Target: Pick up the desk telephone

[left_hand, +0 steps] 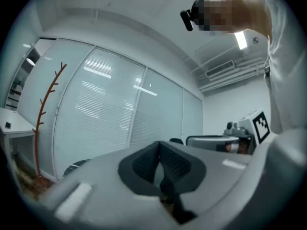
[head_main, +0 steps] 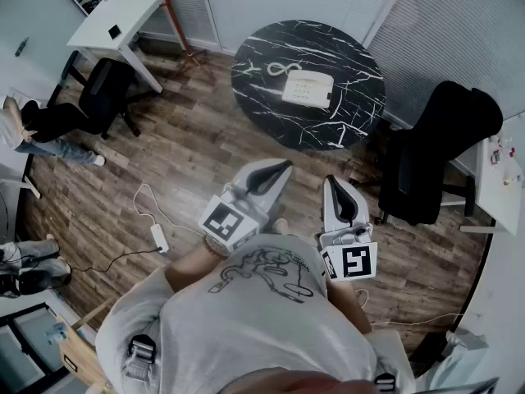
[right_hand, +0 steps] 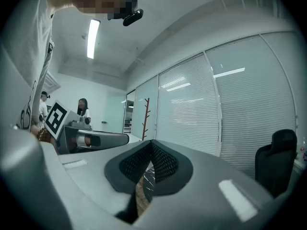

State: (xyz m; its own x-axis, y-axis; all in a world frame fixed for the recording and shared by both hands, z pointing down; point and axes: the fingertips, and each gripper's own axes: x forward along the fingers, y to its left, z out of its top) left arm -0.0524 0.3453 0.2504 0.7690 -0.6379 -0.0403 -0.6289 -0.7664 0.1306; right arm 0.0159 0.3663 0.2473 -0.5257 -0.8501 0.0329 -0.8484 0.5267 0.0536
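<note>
A cream desk telephone (head_main: 308, 87) with a coiled cord lies on a round black marble table (head_main: 271, 109) at the top middle of the head view. My left gripper (head_main: 275, 171) and right gripper (head_main: 338, 189) are held level in front of my chest, well short of the table, over the wooden floor. Both are shut with nothing between the jaws. In the left gripper view the shut gripper (left_hand: 159, 147) faces a blind-covered glass wall. Through the gap under the shut right gripper (right_hand: 151, 147), a sliver of the marble table shows. The telephone is not seen in either gripper view.
A black office chair (head_main: 435, 158) stands right of the table. Another black chair (head_main: 107, 93) sits by a white desk (head_main: 115, 23) at the upper left. A power strip and cable (head_main: 156, 236) lie on the floor to my left. A red coat stand (left_hand: 43, 123) rises by the glass wall.
</note>
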